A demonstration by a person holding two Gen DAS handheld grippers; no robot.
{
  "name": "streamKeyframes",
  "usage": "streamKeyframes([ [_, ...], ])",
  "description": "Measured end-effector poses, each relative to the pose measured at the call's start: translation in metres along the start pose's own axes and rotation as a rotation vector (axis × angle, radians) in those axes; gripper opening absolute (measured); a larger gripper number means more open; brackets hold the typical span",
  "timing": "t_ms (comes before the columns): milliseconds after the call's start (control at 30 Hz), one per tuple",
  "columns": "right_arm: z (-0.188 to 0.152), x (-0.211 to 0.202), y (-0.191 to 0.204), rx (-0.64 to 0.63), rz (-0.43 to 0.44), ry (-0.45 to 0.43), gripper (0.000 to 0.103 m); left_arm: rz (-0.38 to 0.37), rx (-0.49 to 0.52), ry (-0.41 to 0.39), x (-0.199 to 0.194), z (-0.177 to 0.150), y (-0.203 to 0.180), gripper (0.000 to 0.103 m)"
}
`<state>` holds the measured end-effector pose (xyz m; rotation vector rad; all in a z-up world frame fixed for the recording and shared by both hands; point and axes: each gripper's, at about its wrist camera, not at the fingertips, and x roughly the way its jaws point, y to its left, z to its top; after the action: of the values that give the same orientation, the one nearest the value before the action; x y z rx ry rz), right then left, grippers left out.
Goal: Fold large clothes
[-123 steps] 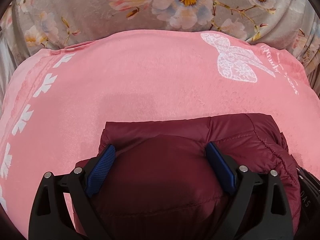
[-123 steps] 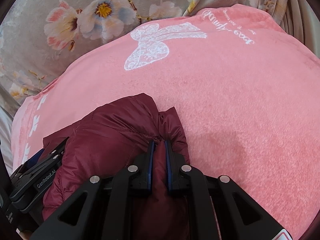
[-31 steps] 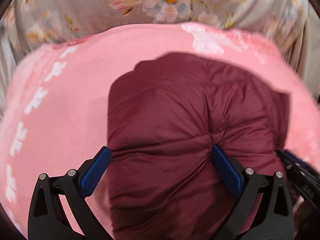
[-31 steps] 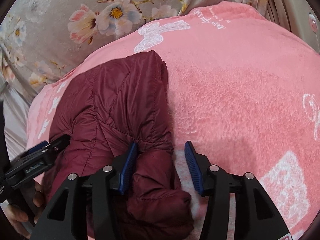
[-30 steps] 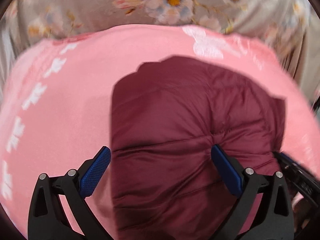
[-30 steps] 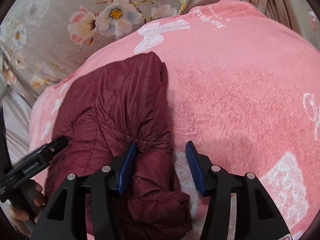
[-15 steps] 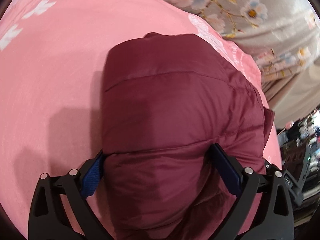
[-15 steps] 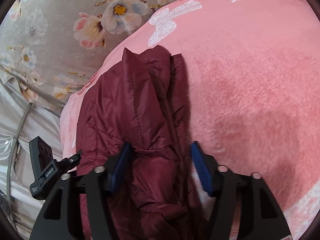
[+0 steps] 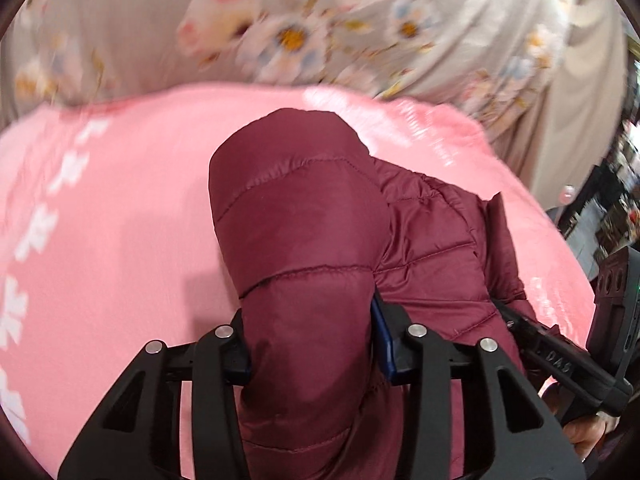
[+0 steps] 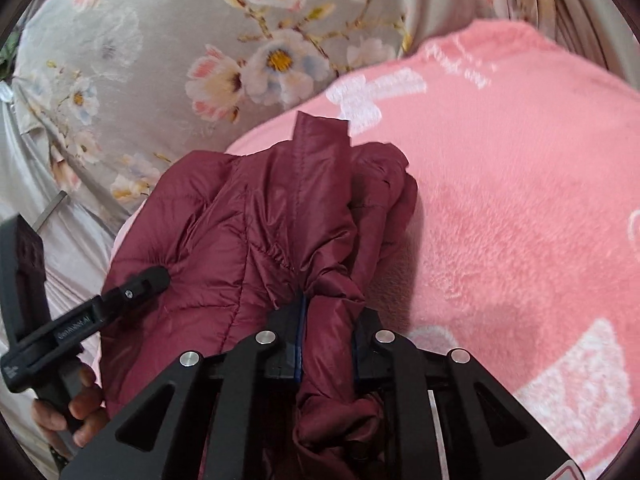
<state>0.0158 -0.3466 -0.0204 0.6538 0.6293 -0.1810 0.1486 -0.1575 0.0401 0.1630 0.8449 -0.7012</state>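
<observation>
Both my hands are busy here. My left gripper (image 9: 308,344) points steeply downward, jaws closing in, and the blue pads (image 9: 382,330) already press into a fat quilted roll of the jacket (image 9: 300,216) bulging up between them. My right gripper (image 10: 326,340) tilts down a bit less, its jaws closing too, squeezed tight on a thin bunched fold of the same jacket. My left hand (image 10: 76,408) shows in the right view, fingers wrapped round the handle.
</observation>
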Motion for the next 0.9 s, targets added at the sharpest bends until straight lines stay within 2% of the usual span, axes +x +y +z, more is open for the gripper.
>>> streamKeyframes([
  [233,0.019,-0.078,0.033,-0.078,-0.010,-0.203,0.016,-0.027,0.110,-0.181,-0.070,0.021,-0.033,0.042],
  [433,0.033,-0.131,0.076,-0.172,-0.009,-0.349,0.016,-0.051,0.161,-0.310,-0.126,0.035,-0.044,0.042],
  [700,0.044,-0.185,0.136,-0.292,0.022,-0.517,0.016,-0.056,0.237,-0.517,-0.206,0.048,-0.040,0.042],
  [900,0.052,-0.203,0.181,-0.362,0.065,-0.604,0.016,-0.038,0.264,-0.650,-0.247,0.056,-0.020,0.042],
])
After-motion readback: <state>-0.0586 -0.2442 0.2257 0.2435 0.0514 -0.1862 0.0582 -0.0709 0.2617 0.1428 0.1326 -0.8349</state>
